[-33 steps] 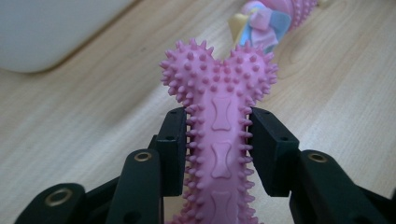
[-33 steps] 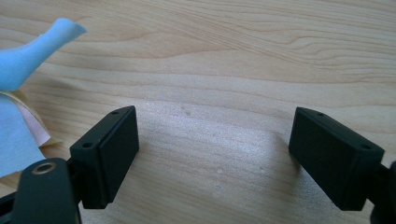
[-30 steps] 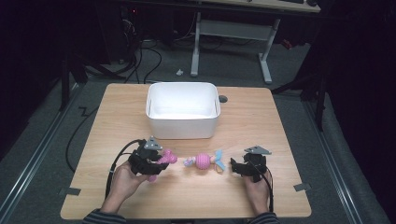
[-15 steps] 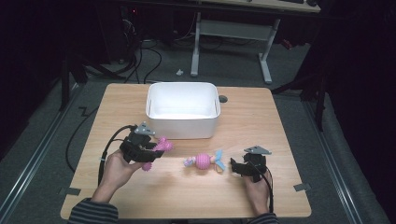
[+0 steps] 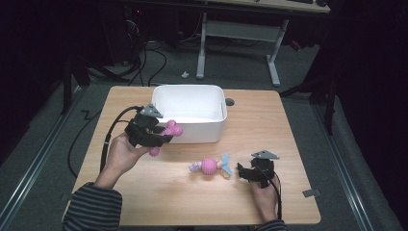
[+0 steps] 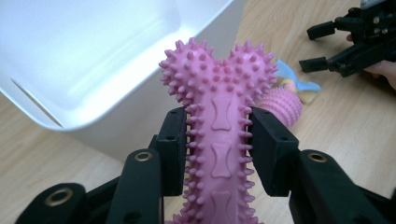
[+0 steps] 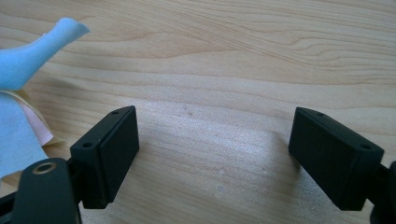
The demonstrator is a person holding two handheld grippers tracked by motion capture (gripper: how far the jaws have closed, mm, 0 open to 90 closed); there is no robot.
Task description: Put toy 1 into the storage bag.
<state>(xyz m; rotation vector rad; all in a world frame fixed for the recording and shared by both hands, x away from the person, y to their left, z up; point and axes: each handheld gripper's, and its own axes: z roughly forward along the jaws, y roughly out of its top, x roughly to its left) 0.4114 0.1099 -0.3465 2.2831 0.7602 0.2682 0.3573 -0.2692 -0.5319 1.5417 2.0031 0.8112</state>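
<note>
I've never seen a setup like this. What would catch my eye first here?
Probably the spiky pink bone toy, clamped between the black jaws of the left gripper and held up in front of the white bin. Next, a pink ball toy with blue fins lies on the wooden table. The right gripper rests just beside it with its jaws open.

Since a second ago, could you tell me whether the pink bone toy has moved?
Yes. The left gripper has lifted the pink bone off the table and carried it up toward the white bin.
</note>
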